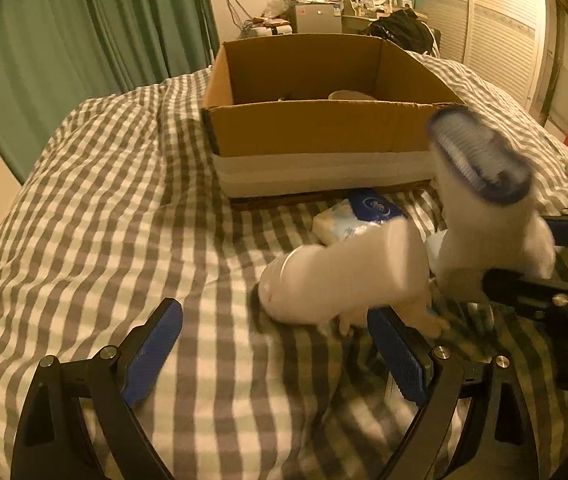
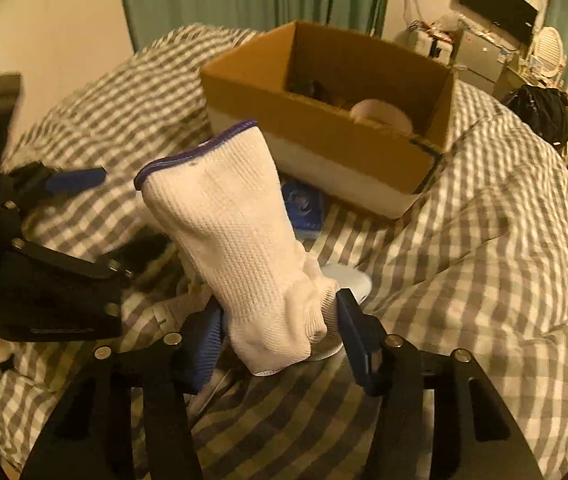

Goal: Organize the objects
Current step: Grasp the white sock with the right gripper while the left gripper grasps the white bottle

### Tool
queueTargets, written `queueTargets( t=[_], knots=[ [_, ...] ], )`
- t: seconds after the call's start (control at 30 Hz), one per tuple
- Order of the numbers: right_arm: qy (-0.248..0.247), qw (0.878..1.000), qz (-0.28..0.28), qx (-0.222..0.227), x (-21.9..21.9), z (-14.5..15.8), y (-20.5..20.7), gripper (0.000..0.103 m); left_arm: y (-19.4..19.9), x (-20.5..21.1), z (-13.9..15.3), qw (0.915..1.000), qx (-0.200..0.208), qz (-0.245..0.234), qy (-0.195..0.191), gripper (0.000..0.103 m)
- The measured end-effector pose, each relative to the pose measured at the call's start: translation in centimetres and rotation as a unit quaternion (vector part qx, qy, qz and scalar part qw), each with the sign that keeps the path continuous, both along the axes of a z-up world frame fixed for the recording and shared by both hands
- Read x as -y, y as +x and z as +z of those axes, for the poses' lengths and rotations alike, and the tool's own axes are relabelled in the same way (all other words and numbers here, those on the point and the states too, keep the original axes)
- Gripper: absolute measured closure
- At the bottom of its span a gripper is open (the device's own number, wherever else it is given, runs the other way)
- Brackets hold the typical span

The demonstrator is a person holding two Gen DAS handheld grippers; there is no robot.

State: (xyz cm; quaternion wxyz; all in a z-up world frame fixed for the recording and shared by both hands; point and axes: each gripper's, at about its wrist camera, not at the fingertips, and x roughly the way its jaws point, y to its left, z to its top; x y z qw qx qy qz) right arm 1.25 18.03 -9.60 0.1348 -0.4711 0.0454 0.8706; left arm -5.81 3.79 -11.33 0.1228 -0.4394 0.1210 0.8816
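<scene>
My right gripper (image 2: 280, 336) is shut on a white knit glove (image 2: 236, 240) with a blue-edged cuff. It pinches the finger end, and the cuff stands up above the checked duvet. In the left wrist view that glove (image 1: 483, 208) rises at the right, with the right gripper (image 1: 539, 256) clamped on its lower part. A second white glove (image 1: 343, 276), blurred, lies on the duvet just ahead of my left gripper (image 1: 276, 308). The left gripper is open, with nothing between its blue pads. An open cardboard box (image 1: 323, 128) stands on the bed behind the gloves.
A blue and white tissue pack (image 1: 359, 216) lies between the box and the gloves. Inside the box (image 2: 323, 120) sits a white roll (image 2: 379, 116). A white rounded object (image 2: 347, 280) lies under the held glove. Green curtains, a desk and a dark bag stand beyond the bed.
</scene>
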Motion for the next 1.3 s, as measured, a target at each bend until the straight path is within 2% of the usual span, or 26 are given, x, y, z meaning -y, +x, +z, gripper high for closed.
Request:
queueTargets(
  t=[0.13,0.23,0.43,0.47,0.53,0.6,0.9,1.1,1.3],
  knots=[
    [-0.008,1.000,-0.011,-0.017,-0.8,0.7,0.2,0.051,-1.2,-0.6,-0.1,0.9999,-0.002,-0.010,0.000,0.007],
    [-0.021,1.000,-0.016,-0.015,-1.4,0.4,0.3,0.051,-2.3,-1.0,-0.4,0.9997,0.006,-0.023,0.009,0.012],
    [-0.030,0.999,-0.017,-0.017,-1.3,0.0,0.2,0.051,-5.2,-1.4,-1.3,0.9973,0.047,-0.034,0.047,0.035],
    [-0.031,0.999,-0.018,-0.018,-1.3,0.0,0.3,0.051,-5.8,-1.3,-1.5,0.9967,0.056,-0.030,0.051,0.049],
    [-0.035,0.999,-0.020,-0.020,-1.4,0.0,0.4,0.051,-6.5,-1.2,-2.2,0.9956,0.074,-0.024,0.052,0.049],
    [-0.035,0.999,-0.022,-0.020,-1.4,0.0,0.5,0.051,-6.5,-1.0,-2.4,0.9955,0.076,-0.022,0.053,0.049],
    [-0.028,0.999,-0.030,-0.026,-1.4,0.3,0.7,0.051,-6.0,0.2,-1.7,0.9981,0.038,-0.021,0.043,0.050],
    [-0.017,0.998,-0.037,-0.044,-1.1,1.4,1.1,0.051,-4.5,1.4,0.9,0.9982,0.006,-0.016,0.058,0.050],
    [0.006,0.997,-0.041,-0.071,-0.2,4.0,1.3,0.052,-3.8,2.3,4.4,0.9962,-0.024,-0.011,0.083,0.050]
  ],
)
